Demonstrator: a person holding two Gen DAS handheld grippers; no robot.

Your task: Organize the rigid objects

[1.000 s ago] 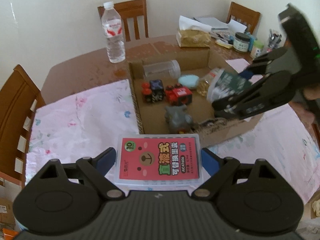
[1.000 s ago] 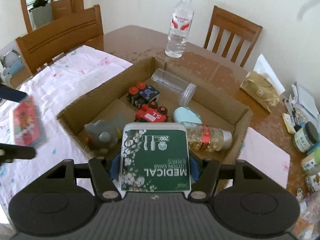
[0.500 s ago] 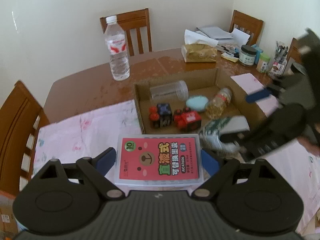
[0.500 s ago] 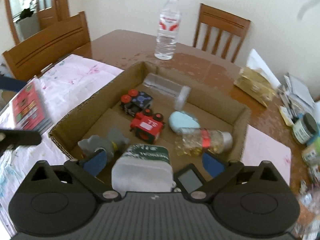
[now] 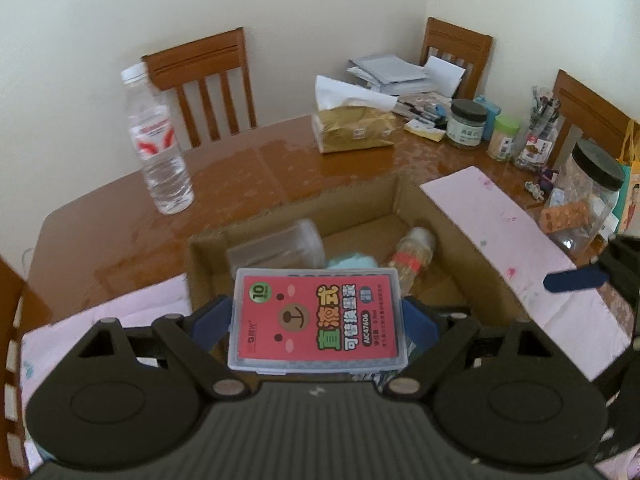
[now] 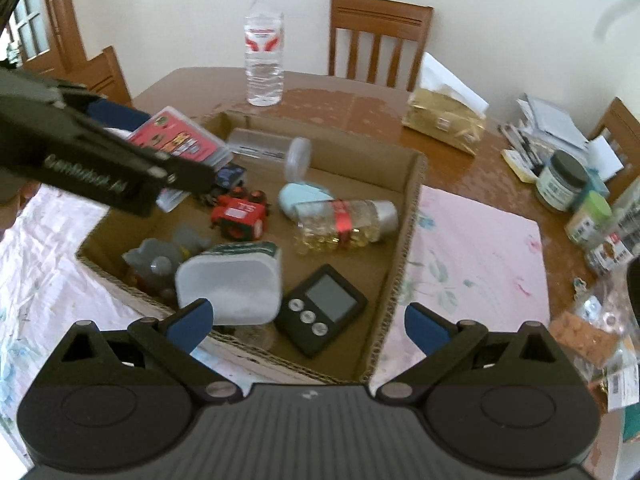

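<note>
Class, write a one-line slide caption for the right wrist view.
Open right hand-held gripper above cardboard box of sorted items; left hand-held gripper brings a red case.

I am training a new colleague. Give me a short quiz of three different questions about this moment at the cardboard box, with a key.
1. True or false: the right gripper is open and holds nothing.
2. Which item does the left gripper hold?
A. the water bottle
B. the red-labelled clear case
C. the black timer
3. Fill in: the cotton swab tub lies inside the ____, beside the grey toy.

Key
1. True.
2. B; the case is clamped between the blue pads, above the box.
3. Cardboard box.
</note>
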